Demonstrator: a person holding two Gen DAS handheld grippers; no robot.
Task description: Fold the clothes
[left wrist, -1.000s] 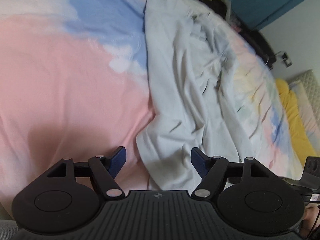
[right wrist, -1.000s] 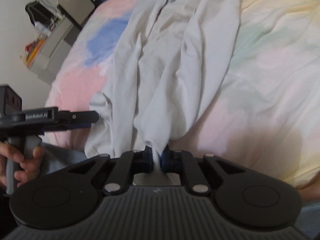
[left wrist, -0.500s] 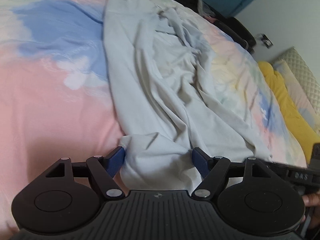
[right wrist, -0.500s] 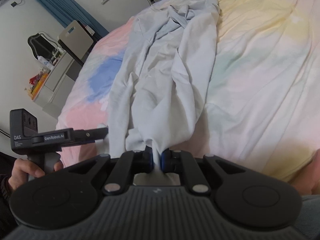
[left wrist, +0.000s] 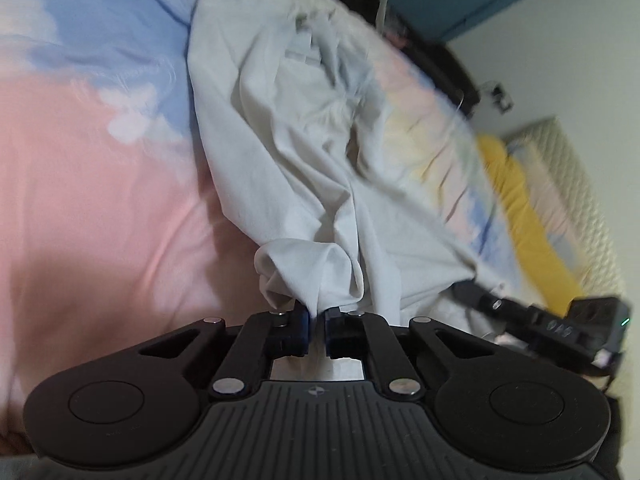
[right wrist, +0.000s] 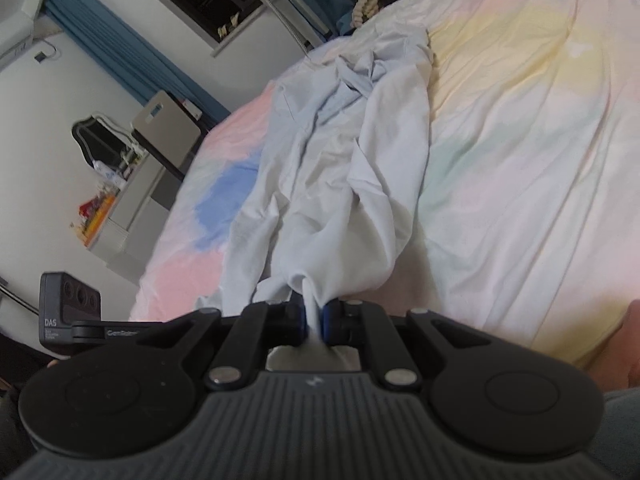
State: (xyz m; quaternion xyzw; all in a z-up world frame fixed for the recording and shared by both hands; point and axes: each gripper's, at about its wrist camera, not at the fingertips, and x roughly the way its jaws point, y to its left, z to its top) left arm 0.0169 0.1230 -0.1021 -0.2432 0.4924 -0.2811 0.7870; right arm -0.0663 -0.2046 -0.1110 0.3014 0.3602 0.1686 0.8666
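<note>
The left tongs (left wrist: pixel 317 330) are pressed together on a bunched fold at the near edge of the pale garment (left wrist: pixel 304 168), which lies crumpled in a long heap down the middle of the bed (left wrist: pixel 92 184), its far end rumpled near the dark things at the head of the mattress. Just to the right, the right tongs (right wrist: pixel 314 326) are likewise pinching a gathered tuck of the same near edge, cloth squeezed between the blue pads (right wrist: pixel 329 322). With both near corners seemingly in hand, the step looks like spreading the garment flat before any fold is made. To do it well, the two tongs should draw apart sideways until the edge between them runs taut and straight, then lift only enough to let the creased body shake loose and lay it back down smoothly on the bedsheet. Each grip holds a wad rather than a clean corner, so a hard tug could pull cloth free or leave a twist. The view from the left is blurred, so exactly which part of the hem it holds is hard to tell.
</note>
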